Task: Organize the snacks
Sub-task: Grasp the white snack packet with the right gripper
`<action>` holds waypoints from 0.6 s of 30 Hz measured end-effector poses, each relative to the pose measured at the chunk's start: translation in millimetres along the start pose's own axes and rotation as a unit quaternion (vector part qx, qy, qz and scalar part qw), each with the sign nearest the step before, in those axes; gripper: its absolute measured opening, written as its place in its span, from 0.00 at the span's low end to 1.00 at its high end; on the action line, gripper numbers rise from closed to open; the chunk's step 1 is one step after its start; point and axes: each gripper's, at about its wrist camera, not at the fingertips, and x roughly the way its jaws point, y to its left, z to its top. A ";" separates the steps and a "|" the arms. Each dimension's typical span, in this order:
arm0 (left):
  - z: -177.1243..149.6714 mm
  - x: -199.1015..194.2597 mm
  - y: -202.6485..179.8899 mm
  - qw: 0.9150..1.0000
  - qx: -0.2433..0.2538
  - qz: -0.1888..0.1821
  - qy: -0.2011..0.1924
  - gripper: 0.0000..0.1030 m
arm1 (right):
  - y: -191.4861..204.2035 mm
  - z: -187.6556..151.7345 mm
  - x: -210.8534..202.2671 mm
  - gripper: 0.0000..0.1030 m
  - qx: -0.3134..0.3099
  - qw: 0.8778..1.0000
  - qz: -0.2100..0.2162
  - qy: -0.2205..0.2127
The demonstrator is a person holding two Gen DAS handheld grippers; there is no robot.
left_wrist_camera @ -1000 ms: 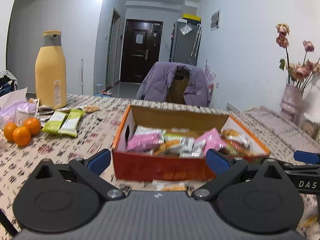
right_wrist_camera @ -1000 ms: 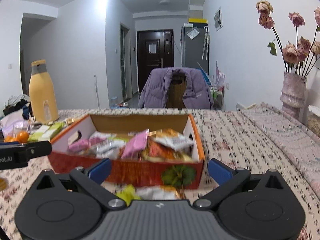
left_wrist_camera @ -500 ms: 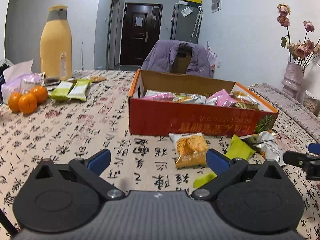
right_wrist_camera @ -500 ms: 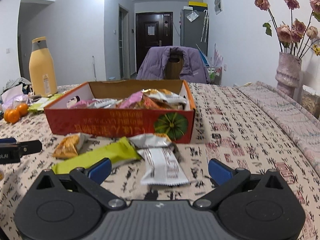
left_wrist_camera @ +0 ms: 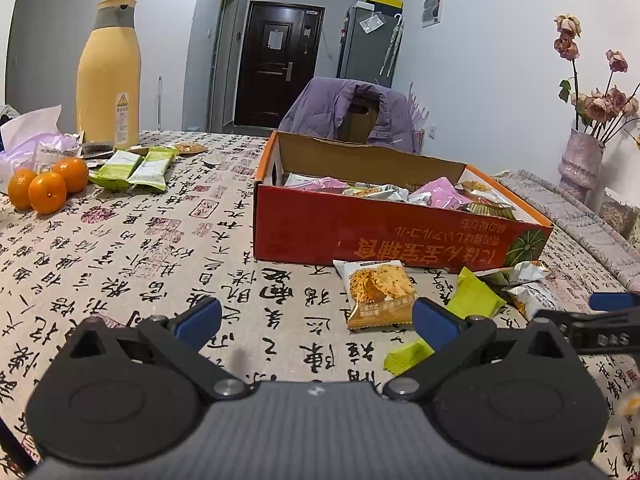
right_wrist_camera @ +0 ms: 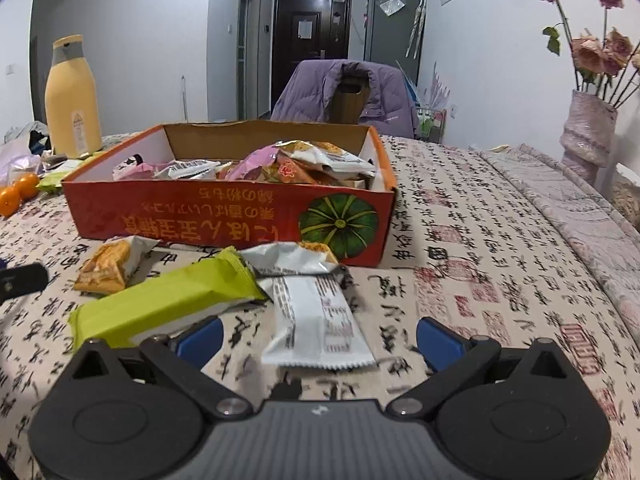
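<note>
The jaws of both grippers stand wide apart and hold nothing. The left gripper hangs low over the table, and the right gripper is just above the loose packets in front of the box.

The table is the largest thing; it is covered with a cloth printed with black and red characters. On it, in the middle, stands the red cardboard box with an orange rim and a green pumpkin picture on its front wall. It is open on top and holds many snack packets, pink, silver and orange, lying in a heap.

Behind the table is a chair with a purple jacket over its back. At the far left stands a tall yellow bottle with a grey collar. At the far right stands a pink vase with dried roses.

In front of the box lie four loose packets. The long green packet lies slanted, its right end touching the silver ones. The white packet lies with its back side up, between the right gripper's fingers in that view. An orange biscuit packet lies just before the box wall. A silver packet lies against the box; its print I cannot read clearly.

Far left, two green packets lie side by side, near three small oranges.
</note>
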 end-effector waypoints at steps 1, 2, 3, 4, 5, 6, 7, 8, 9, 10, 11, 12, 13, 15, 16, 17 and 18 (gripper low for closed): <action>0.2 0.5 0.9 1.000 -0.002 -0.002 0.001 1.00 | 1.0 2.4 4.0 0.93 0.000 1.000 -0.002 0.003; 0.1 0.7 1.5 1.000 -0.005 -0.003 0.002 1.00 | 2.0 5.2 8.9 0.90 0.000 1.000 -0.003 0.006; 0.1 0.6 1.9 1.000 -0.007 -0.003 0.003 1.00 | 2.0 7.4 13.1 0.86 0.001 1.000 -0.003 0.010; 0.2 1.1 2.6 1.000 -0.009 -0.004 0.004 1.00 | 1.9 9.2 17.4 0.80 0.004 1.000 -0.003 0.014; 0.4 1.5 3.2 1.000 -0.011 -0.006 0.005 1.00 | 1.0 10.2 21.5 0.77 0.009 1.000 -0.003 0.016; 0.5 2.1 3.4 1.000 -0.012 -0.006 0.006 1.00 | 0.5 11.1 24.8 0.70 0.013 1.000 -0.002 0.019; 0.6 2.3 3.8 1.000 -0.012 -0.007 0.007 1.00 | -0.3 11.9 27.9 0.62 0.017 1.000 -0.001 0.022; 0.6 2.5 3.8 1.000 -0.013 -0.008 0.007 1.00 | -1.4 11.7 30.1 0.60 0.023 0.999 0.003 0.025; 0.6 2.6 4.0 1.000 -0.013 -0.008 0.007 1.00 | -3.5 11.8 31.5 0.54 0.029 0.999 0.009 0.027; 0.4 2.6 3.8 1.000 -0.013 -0.009 0.007 1.00 | -4.9 11.1 32.7 0.52 0.033 0.999 0.016 0.029; 0.4 2.6 3.6 1.000 -0.012 -0.009 0.008 1.00 | -5.3 10.9 32.7 0.51 0.033 0.999 0.017 0.027; 0.4 2.7 3.5 1.000 -0.012 -0.010 0.008 1.00 | -4.9 10.8 32.5 0.48 0.031 0.999 0.016 0.027; 0.0 2.7 3.4 1.000 -0.012 -0.010 0.008 1.00 | -4.3 10.2 32.1 0.43 0.030 0.999 0.016 0.027; -0.1 2.7 3.7 1.000 -0.014 -0.010 0.008 1.00 | -2.9 9.7 31.0 0.41 0.024 0.999 0.016 0.025; 0.0 2.8 3.7 1.000 -0.015 -0.010 0.008 1.00 | -2.2 9.6 30.4 0.39 0.022 0.999 0.016 0.024; 0.1 3.1 4.3 1.000 -0.016 -0.010 0.009 1.00 | -1.6 9.7 29.4 0.39 0.019 0.999 0.017 0.022; 0.2 3.2 4.9 1.000 -0.018 -0.011 0.009 1.00 | -0.6 9.2 27.7 0.39 0.018 1.000 0.017 0.019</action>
